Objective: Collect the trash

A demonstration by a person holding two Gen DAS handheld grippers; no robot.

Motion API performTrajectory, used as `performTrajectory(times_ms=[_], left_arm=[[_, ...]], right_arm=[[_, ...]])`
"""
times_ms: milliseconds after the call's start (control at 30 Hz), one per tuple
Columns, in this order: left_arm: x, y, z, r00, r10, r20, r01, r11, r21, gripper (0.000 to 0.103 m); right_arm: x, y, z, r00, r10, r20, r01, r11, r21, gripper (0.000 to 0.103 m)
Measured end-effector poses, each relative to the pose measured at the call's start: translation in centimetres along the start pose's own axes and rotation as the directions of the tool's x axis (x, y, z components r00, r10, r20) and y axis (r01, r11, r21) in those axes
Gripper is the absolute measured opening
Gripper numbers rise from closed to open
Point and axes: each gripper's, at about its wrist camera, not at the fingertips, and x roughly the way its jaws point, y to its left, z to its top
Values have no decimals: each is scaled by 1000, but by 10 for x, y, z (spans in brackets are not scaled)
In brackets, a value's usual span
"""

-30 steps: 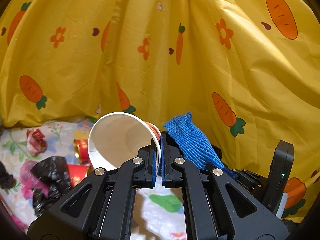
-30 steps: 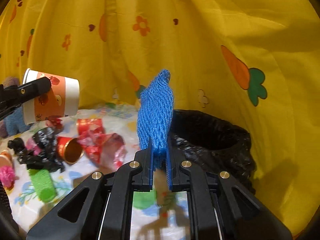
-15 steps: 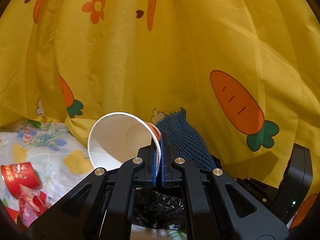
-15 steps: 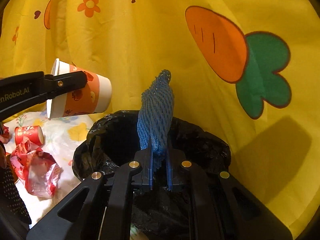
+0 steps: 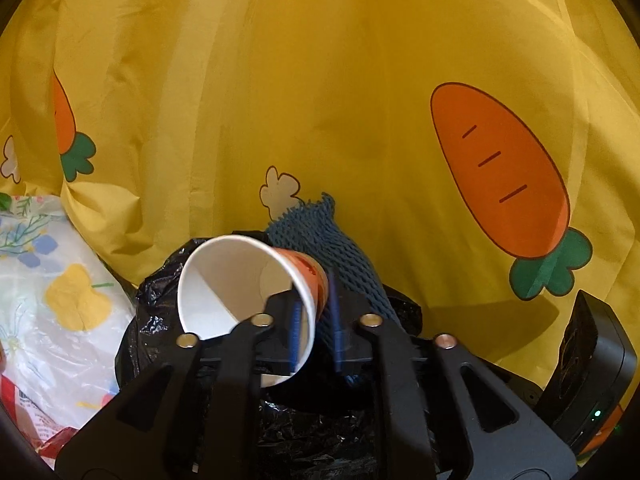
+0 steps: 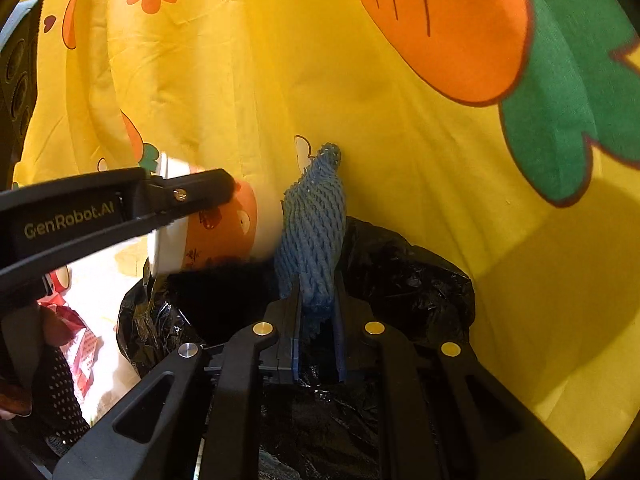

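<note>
My left gripper point(image 5: 316, 330) has its jaws parted; the rim of a white and orange paper cup point(image 5: 236, 284) sits loosely between them, tilted, over the black trash bag point(image 5: 152, 312). My right gripper point(image 6: 316, 336) has its jaws slightly parted around a blue foam net sleeve point(image 6: 314, 224), which stands upright between them over the bag's opening point(image 6: 404, 264). In the right wrist view the left gripper's finger point(image 6: 192, 194) and the cup point(image 6: 220, 228) are just left of the net. The net also shows behind the cup in the left wrist view point(image 5: 332, 240).
A yellow carrot-print cloth point(image 5: 320, 100) hangs close behind the bag. A floral plastic sheet point(image 5: 52, 300) covers the surface at left, with red wrappers point(image 6: 80, 340) and a red cup point(image 6: 60, 276) on it.
Both grippers moved right, from over the littered sheet to over the bag. Both jaws have widened from shut; the cup has tipped and the net sits loose.
</note>
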Motion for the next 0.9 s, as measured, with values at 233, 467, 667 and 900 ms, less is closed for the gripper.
performTrajectory(times_ms=[233, 467, 667, 900], left_arm=[[-20, 21, 2, 998, 42, 47, -37, 995, -98, 72], [-64, 28, 4, 977, 178, 121, -160, 976, -146, 84], [-112, 26, -1, 938, 303, 167, -276, 946, -167, 91], [-179, 10, -17, 887, 408, 215, -379, 911, -163, 93]], right_arm=[[6, 3, 4, 1000, 5, -2, -5, 1000, 9, 22], [-5, 9, 2, 1000, 0, 27, -1, 1000, 4, 48], [-24, 14, 3, 999, 3, 53, -3, 1000, 6, 65], [-63, 23, 0, 993, 19, 117, -18, 1000, -2, 79]])
